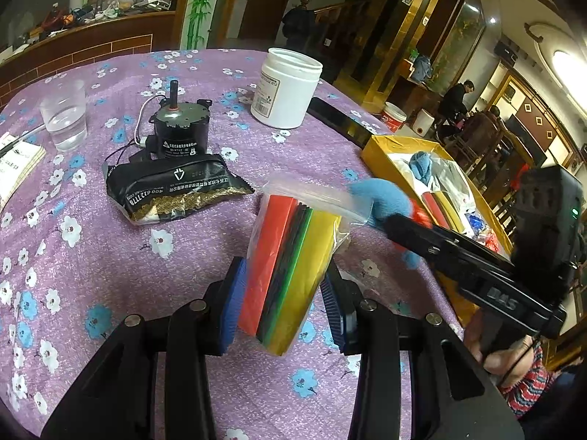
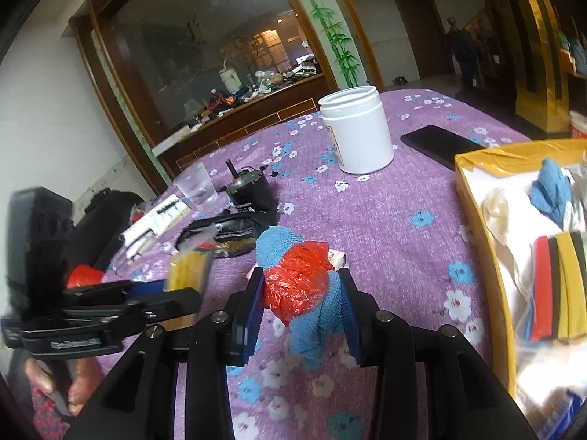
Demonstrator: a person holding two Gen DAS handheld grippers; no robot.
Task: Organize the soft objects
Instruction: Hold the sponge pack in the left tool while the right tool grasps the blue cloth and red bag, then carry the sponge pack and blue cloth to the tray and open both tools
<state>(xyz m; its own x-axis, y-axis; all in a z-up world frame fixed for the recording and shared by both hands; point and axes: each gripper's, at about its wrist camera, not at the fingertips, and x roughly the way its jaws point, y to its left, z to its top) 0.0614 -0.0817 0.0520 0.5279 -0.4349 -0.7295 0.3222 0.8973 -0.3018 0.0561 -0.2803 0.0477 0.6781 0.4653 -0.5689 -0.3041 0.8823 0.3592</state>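
Foam sheets (image 1: 290, 271) in red, black, green and yellow, sealed in a clear zip bag, are clamped between the blue pads of the left gripper (image 1: 282, 304), which holds the pack lifted above the purple flowered desk (image 1: 110, 256) near its right edge. The right gripper (image 2: 302, 310) is closed on a blue knitted cloth (image 2: 312, 315) bundled with a crumpled red plastic bag (image 2: 297, 286); in the left wrist view that bundle touches the top of the zip bag.

At the right edge of the desk sits an open yellow box (image 2: 473, 198). Inside it lie another blue cloth (image 2: 550, 190), white plastic wrapping and a second pack of coloured foam strips (image 2: 557, 286).

Toward the middle of the desk lies a black foil packet (image 1: 172, 190), and just behind it stands a small black motor (image 1: 179, 132) with thin wires. A clear plastic cup (image 1: 64, 115) holding water stands toward the left edge, beside a white booklet (image 1: 18, 168). A white jar (image 1: 286, 88) without a lid stands toward the far edge, with a black phone (image 2: 440, 145) lying flat between it and the box.
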